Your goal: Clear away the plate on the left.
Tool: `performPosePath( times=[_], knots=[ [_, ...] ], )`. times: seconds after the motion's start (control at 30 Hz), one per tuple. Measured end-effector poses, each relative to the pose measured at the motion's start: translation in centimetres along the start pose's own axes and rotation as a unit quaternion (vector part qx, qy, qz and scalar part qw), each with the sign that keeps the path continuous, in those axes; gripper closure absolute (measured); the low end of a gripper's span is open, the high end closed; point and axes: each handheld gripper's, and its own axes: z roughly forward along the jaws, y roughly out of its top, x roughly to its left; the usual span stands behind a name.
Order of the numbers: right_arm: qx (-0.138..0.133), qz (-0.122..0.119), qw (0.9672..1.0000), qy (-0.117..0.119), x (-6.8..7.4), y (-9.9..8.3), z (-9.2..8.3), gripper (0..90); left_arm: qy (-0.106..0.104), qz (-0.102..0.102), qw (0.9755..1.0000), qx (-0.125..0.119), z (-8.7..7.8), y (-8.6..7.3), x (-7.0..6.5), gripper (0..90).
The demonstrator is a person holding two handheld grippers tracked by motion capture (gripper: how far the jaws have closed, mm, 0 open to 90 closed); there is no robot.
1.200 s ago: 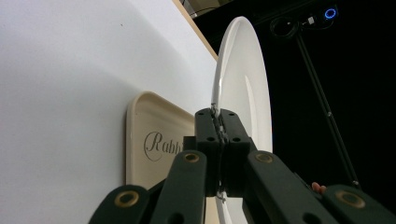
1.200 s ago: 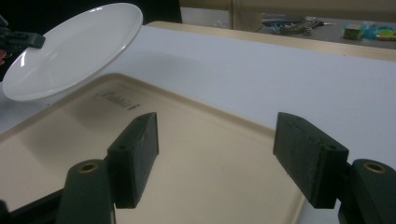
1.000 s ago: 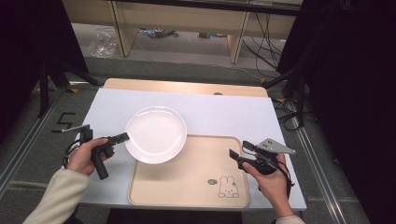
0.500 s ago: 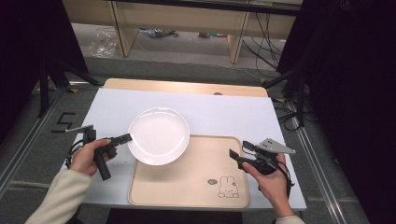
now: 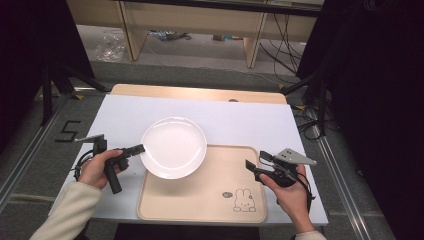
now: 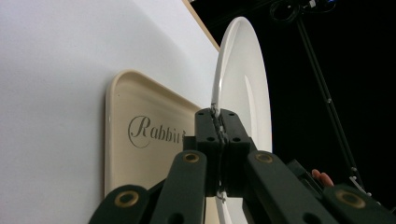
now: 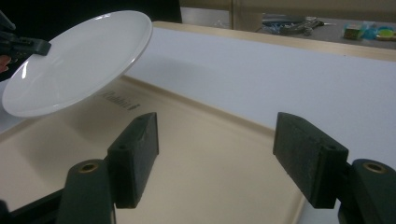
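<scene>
I see L gripper [image 5: 136, 149] clamped on white plate [image 5: 173, 147] rim, lifted above tray [image 5: 200, 200]; R gripper [image 5: 254, 169] jaws apart, empty.

"Rabbit" in script on the beige tray [image 6: 140, 116] — a black "5" on the floor [image 5: 67, 132].
</scene>
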Motion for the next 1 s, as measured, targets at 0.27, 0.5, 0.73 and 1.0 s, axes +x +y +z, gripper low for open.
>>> performPosePath(
  times=[0.27,0.5,0.73,1.0],
  knots=[
    [0.000,0.000,1.0000,0.000,0.0,0.0,0.0,32.1,-0.001,0.005,1.0000,0.006,0.4,-0.2,0.0,87.6],
    [-0.004,0.003,1.0000,0.006,0.0,0.0,0.0,32.1,-0.003,0.007,0.9999,0.013,0.9,-0.6,-0.2,87.6],
    [-0.004,0.003,1.0000,0.006,0.0,0.0,0.0,32.1,-0.003,0.003,0.9998,0.019,1.2,-0.8,-0.4,87.6],
    [-0.004,0.003,1.0000,0.006,0.0,0.0,0.0,32.1,-0.003,0.005,0.9997,0.024,1.6,-1.1,-0.5,87.6]
  ],
)
